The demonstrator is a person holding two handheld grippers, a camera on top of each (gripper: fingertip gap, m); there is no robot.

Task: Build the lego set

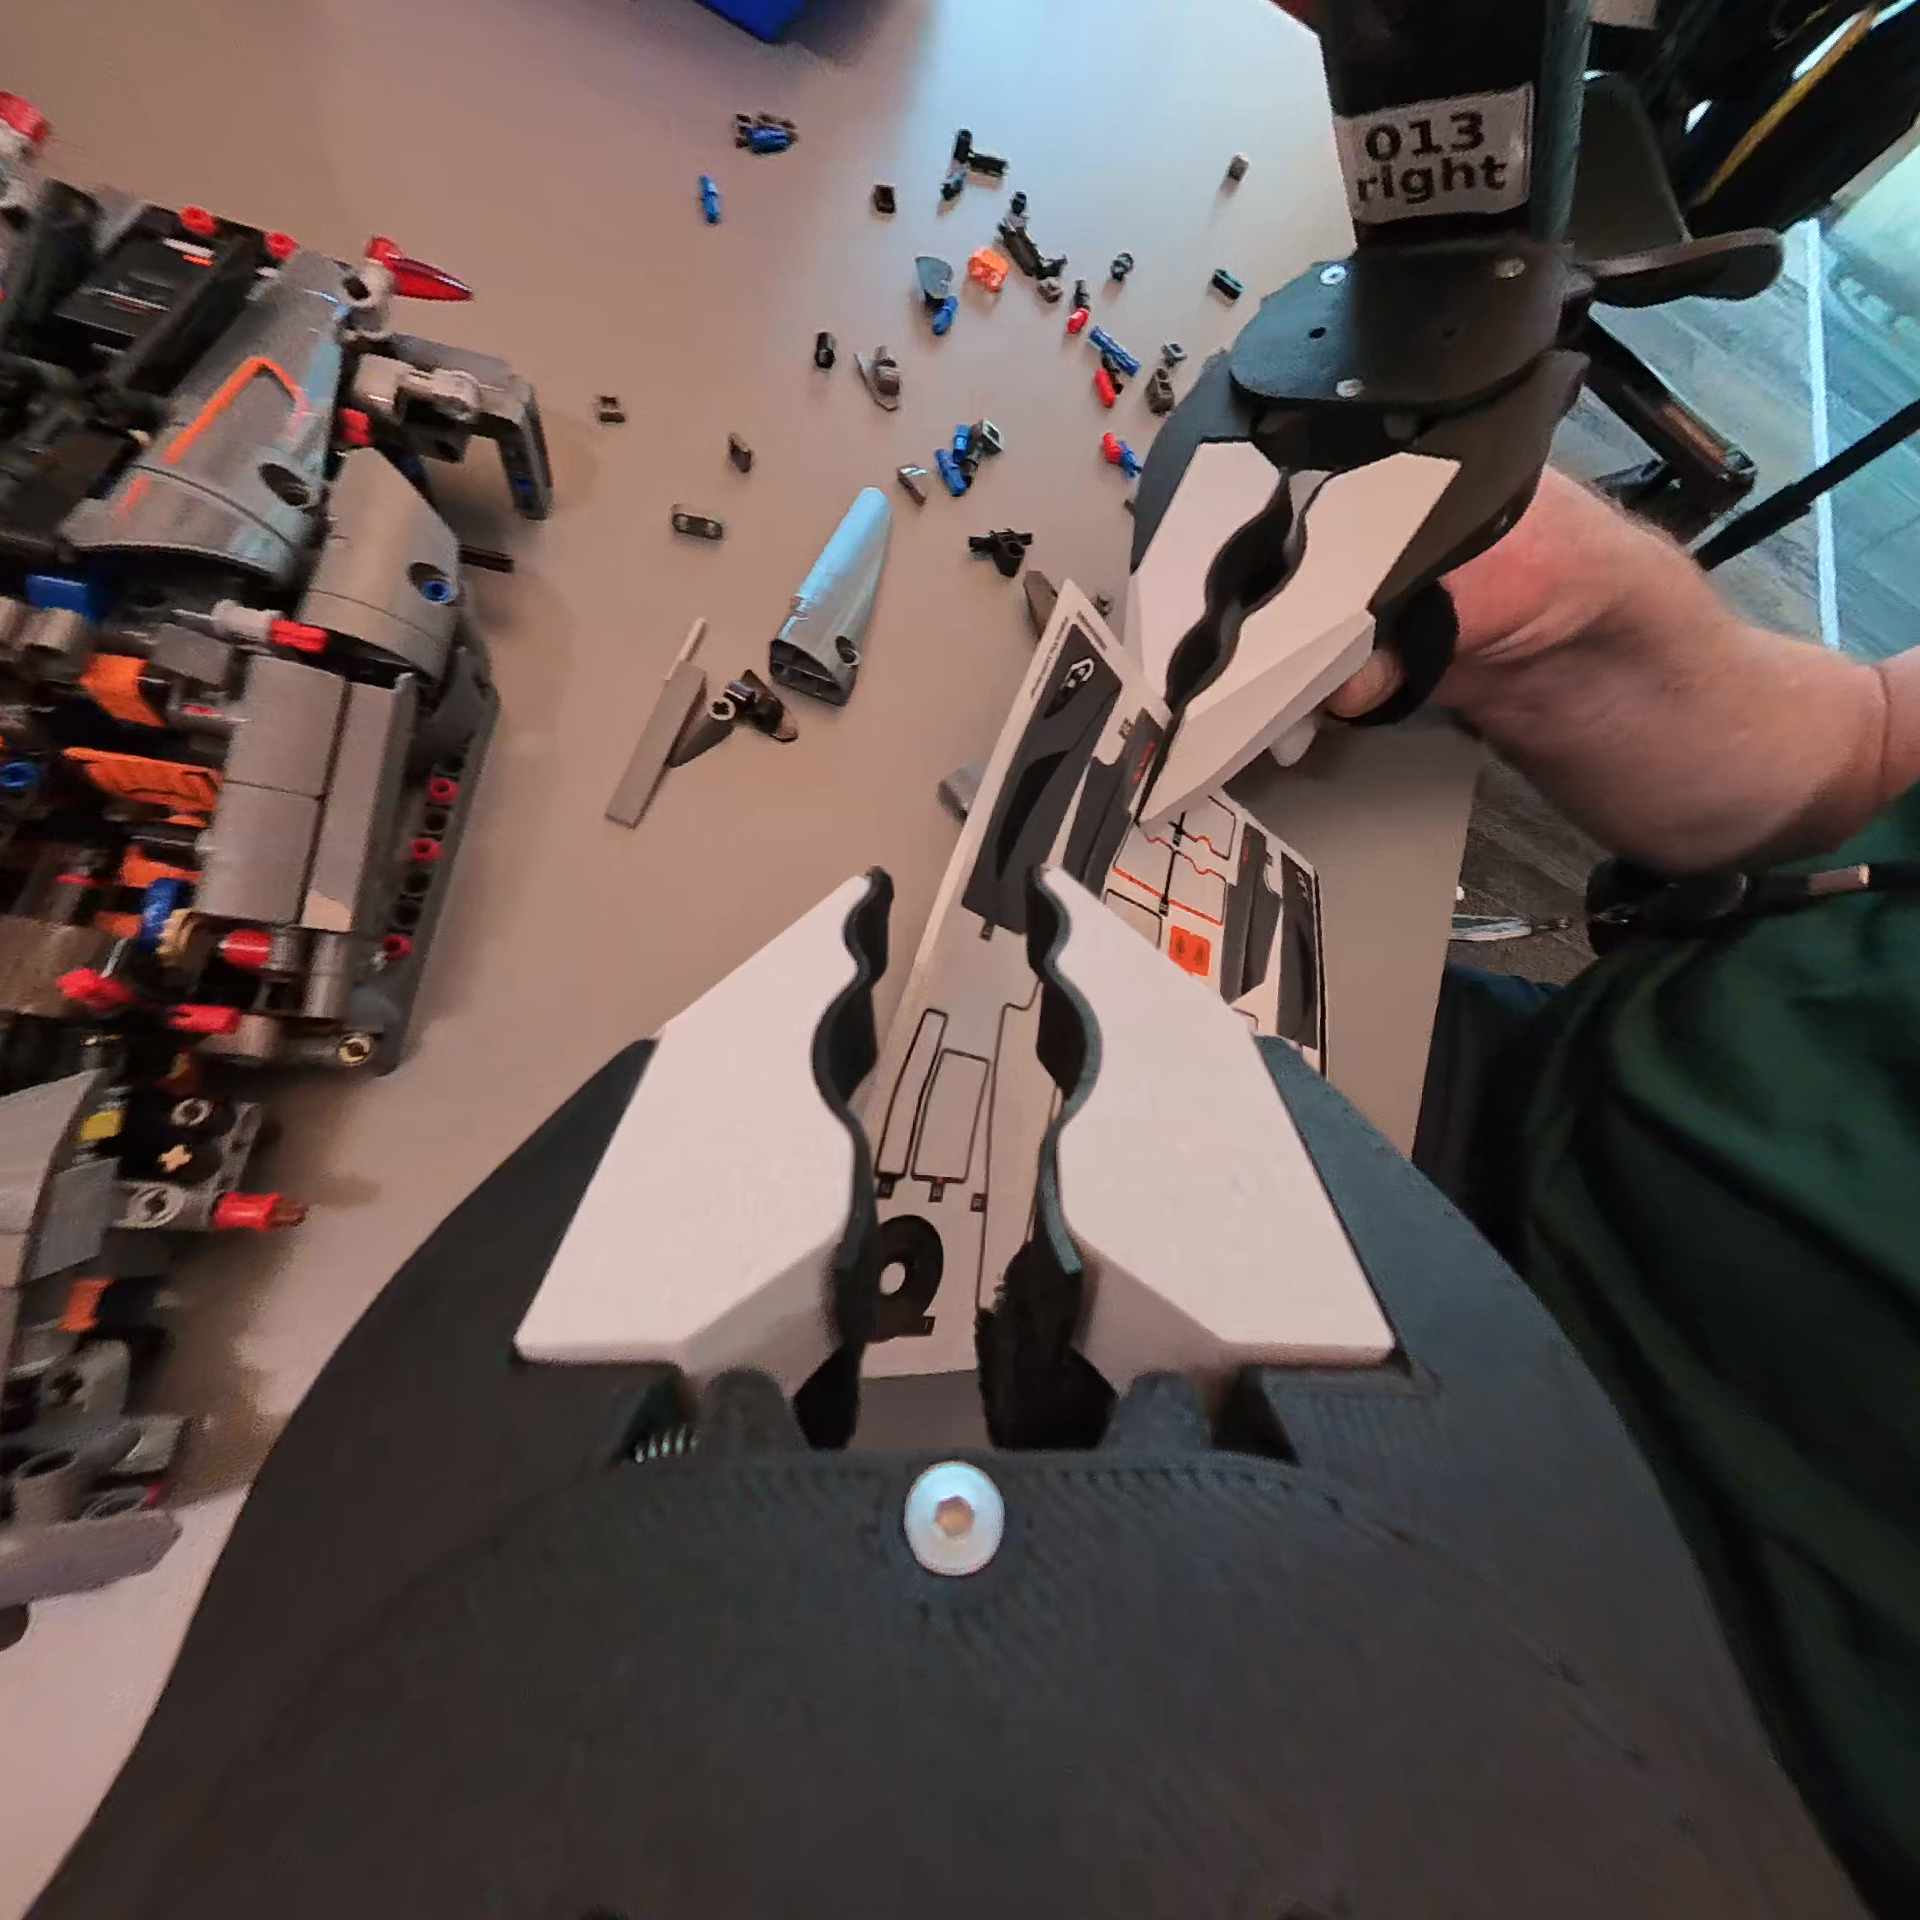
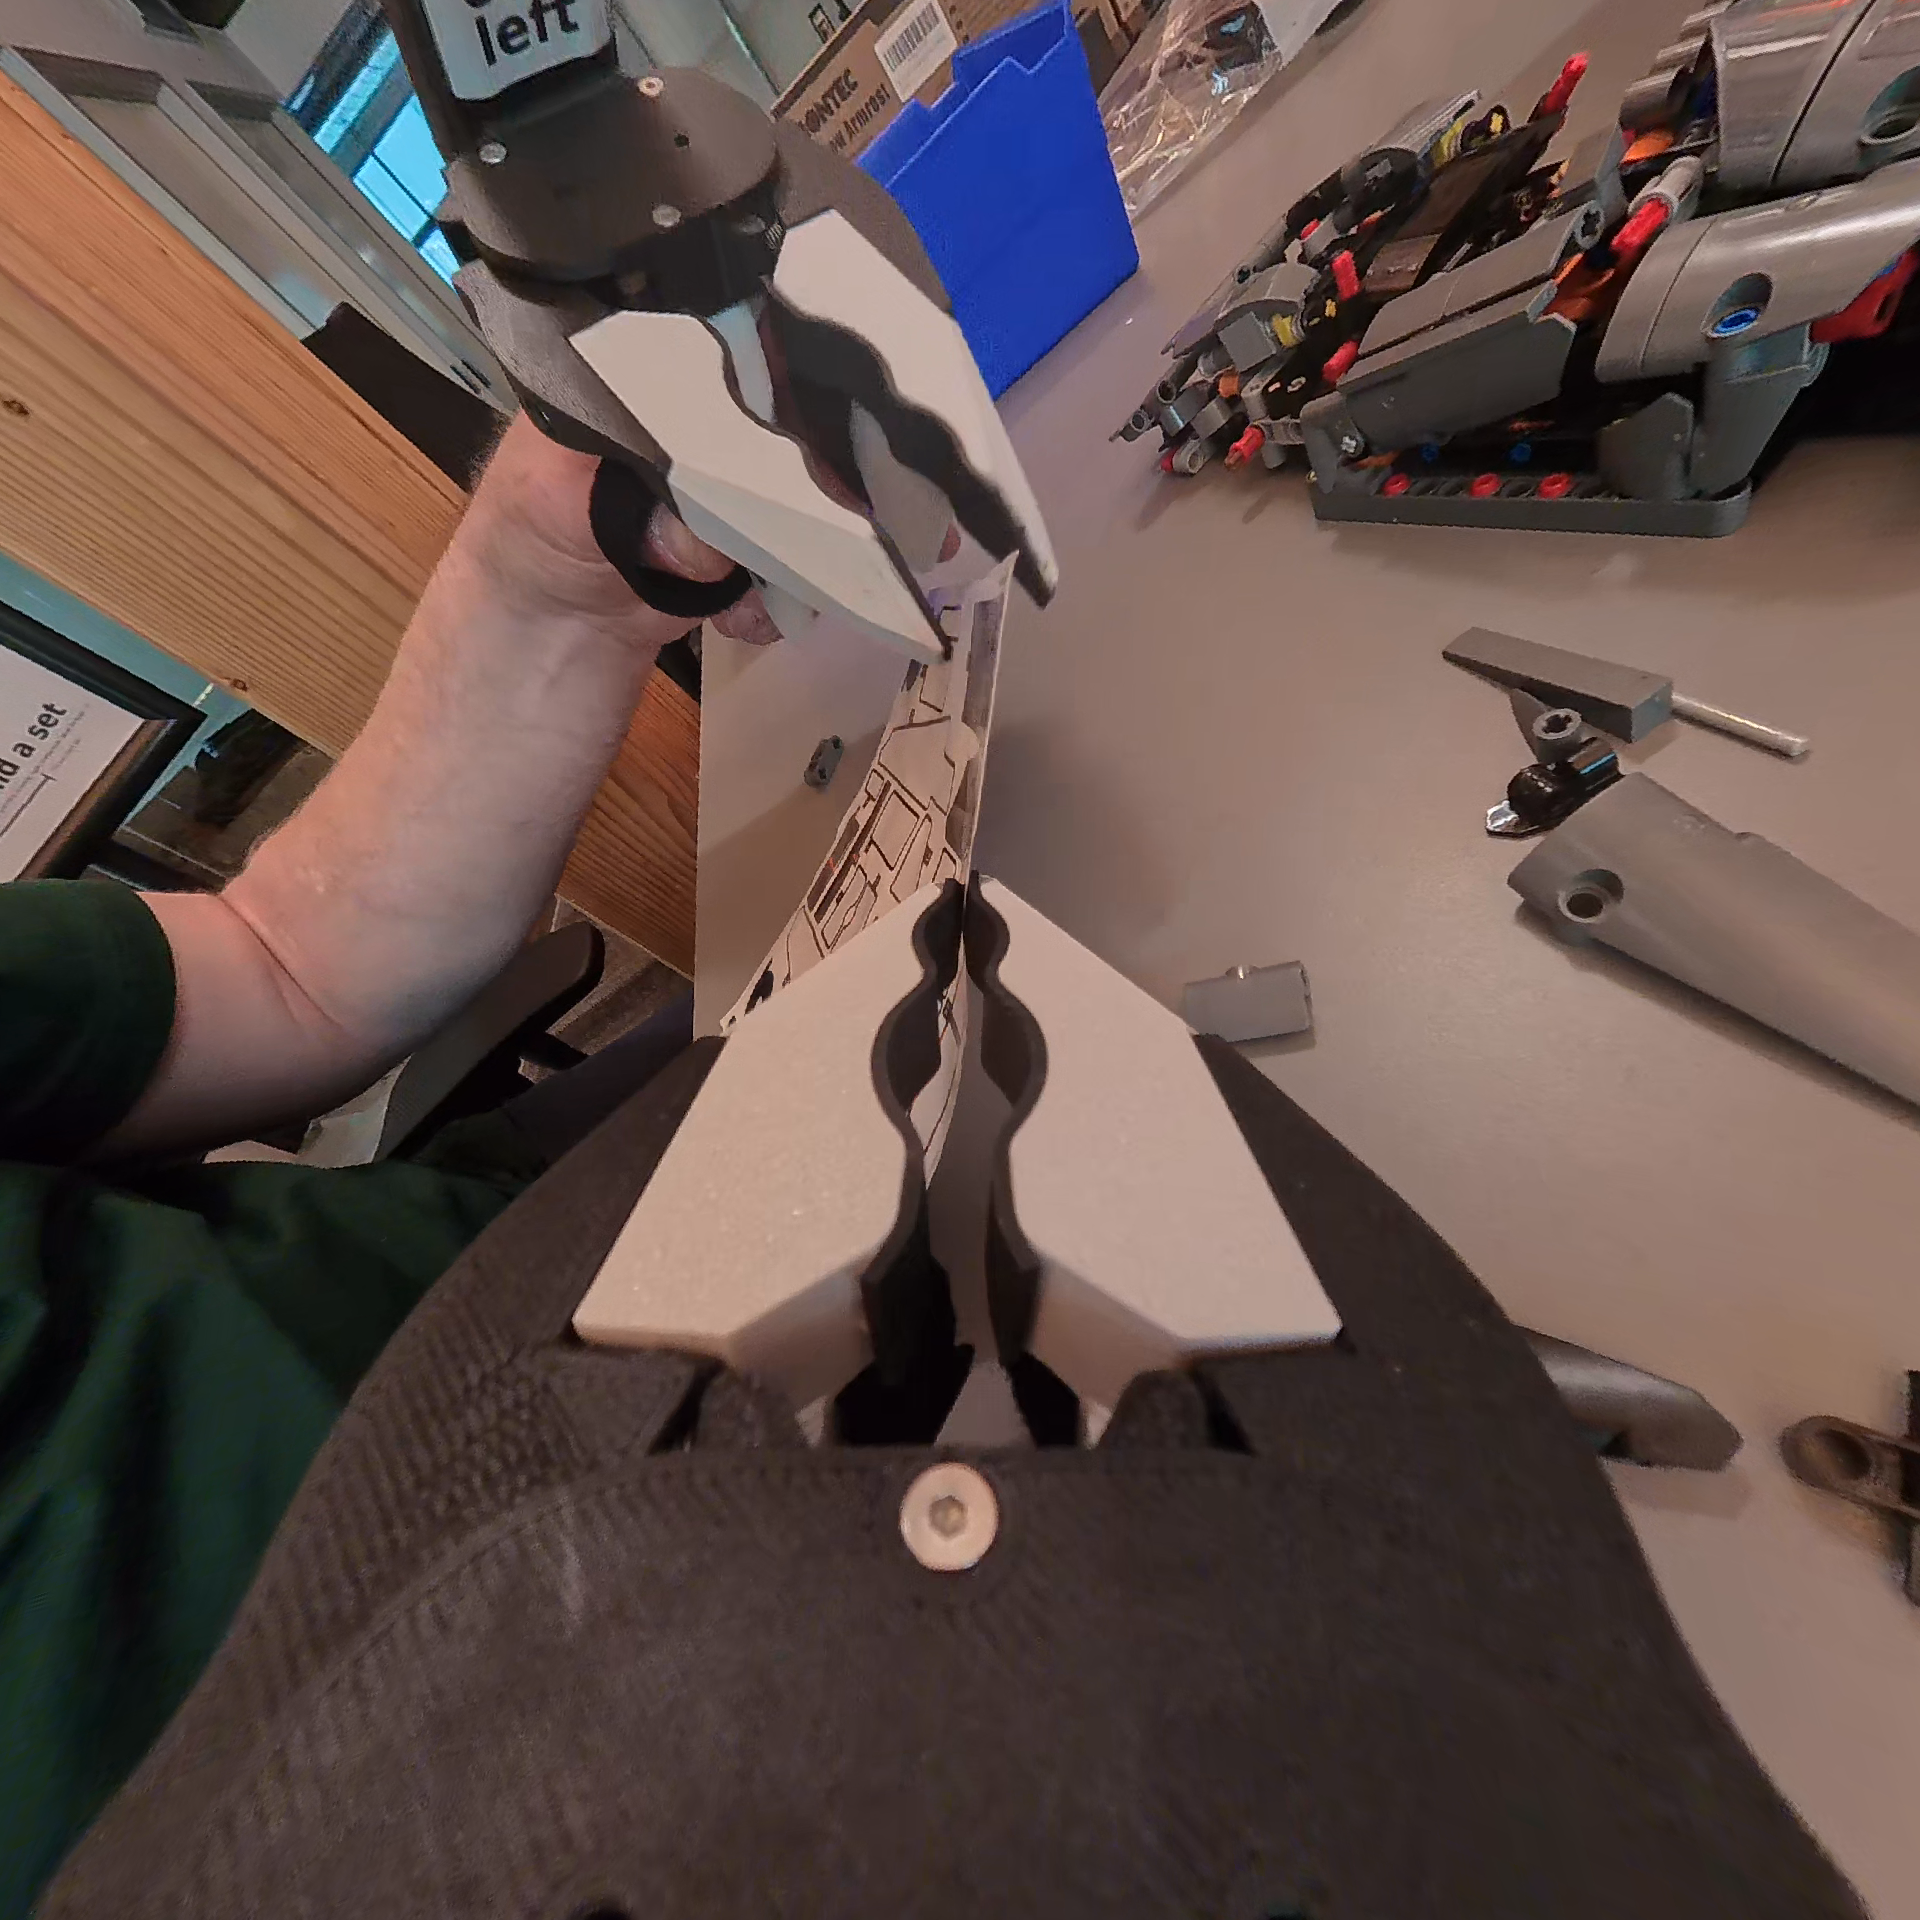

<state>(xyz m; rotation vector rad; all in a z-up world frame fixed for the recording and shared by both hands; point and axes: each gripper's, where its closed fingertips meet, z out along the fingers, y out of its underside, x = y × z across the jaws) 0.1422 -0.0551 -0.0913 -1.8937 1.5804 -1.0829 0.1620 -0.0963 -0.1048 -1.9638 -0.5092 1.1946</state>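
My right fingers [image 2: 966, 894] are clenched on the sticker sheet [image 2: 935, 790], lifted over the bench [image 2: 1299, 644] edge; my left fingers [image 1: 961, 894] gape around its other end; the car [image 1: 260, 665] sits well apart.

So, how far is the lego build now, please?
Done: a large grey lego model stands largely assembled. In hand: the right claw pinches the sticker sheet, and the open left claw straddles its other end. Left: loose pieces and a grey panel lie unattached.
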